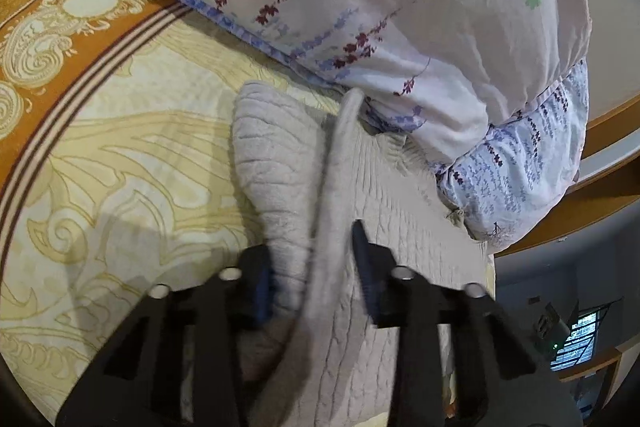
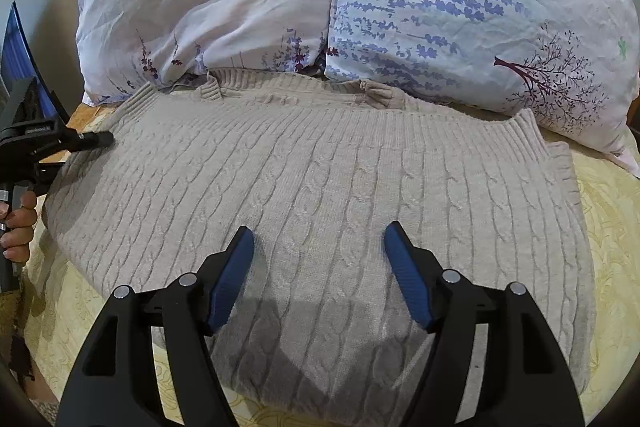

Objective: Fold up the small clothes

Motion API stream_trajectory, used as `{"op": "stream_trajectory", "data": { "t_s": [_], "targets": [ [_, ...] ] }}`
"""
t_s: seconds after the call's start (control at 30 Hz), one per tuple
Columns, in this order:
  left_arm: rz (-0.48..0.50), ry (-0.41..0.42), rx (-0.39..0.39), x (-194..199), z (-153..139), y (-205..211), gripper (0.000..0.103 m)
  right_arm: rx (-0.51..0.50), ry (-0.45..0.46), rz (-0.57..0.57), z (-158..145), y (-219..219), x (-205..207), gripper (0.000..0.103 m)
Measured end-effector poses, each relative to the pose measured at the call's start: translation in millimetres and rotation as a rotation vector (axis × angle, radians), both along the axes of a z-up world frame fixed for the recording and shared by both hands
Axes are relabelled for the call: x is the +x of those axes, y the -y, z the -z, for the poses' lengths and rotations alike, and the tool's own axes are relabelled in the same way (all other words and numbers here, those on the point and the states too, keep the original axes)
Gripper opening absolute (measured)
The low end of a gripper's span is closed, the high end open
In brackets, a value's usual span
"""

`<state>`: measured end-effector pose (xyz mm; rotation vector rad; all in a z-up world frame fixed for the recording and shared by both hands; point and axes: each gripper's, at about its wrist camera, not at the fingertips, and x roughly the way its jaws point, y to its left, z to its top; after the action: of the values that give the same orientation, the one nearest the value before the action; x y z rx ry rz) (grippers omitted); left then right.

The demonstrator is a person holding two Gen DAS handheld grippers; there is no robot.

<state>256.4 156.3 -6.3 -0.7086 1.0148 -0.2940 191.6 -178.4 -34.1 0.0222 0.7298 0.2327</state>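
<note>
Between the blue fingers of the left gripper [image 1: 314,267] runs a raised fold of one grey cable-knit sweater [image 1: 384,211], and the fingers stand on either side of that edge, closed in on it as far as the blurred left wrist view lets me tell. The right gripper [image 2: 319,247] hovers just above the middle of the same sweater [image 2: 320,179], its two blue fingers spread well apart and holding nothing. One sweater is all the clothing in sight; it lies spread flat across a yellow patterned bedspread [image 1: 120,155], its ribbed collar end touching two pillows [image 2: 460,7] in pale floral cases that rest side by side behind it. From the right wrist view the whole width of the sweater shows, along with the left gripper [image 2: 94,139] at the sweater's left edge and the person's left hand [image 2: 18,227] on its handle. Only the left wrist view shows the orange border of the bedspread, the lifted fold running away toward the pillows [image 1: 400,7], a wooden bed frame [image 1: 608,187] past them and a window [image 1: 576,339] low on the right.
</note>
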Motion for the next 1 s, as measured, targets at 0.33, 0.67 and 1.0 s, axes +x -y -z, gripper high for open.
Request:
{"op": "stream_trajectory", "data": {
  "t_s": [0.33,0.67,1.0],
  "targets": [
    [0.011,0.079,-0.077,-3.7,-41.0,30.1,0.018,0.179,-0.009,-0.005,-10.5,31.0,-8.0,0.070],
    [0.140,0.158,-0.228,12.4,-84.1,128.2,0.016,0.296,0.017,0.049,-16.6,84.8,-26.3,0.071],
    [0.317,0.033,-0.240,24.0,-34.1,276.6,0.018,0.515,0.017,0.116,-6.8,154.2,-37.7,0.071]
  ]
}}
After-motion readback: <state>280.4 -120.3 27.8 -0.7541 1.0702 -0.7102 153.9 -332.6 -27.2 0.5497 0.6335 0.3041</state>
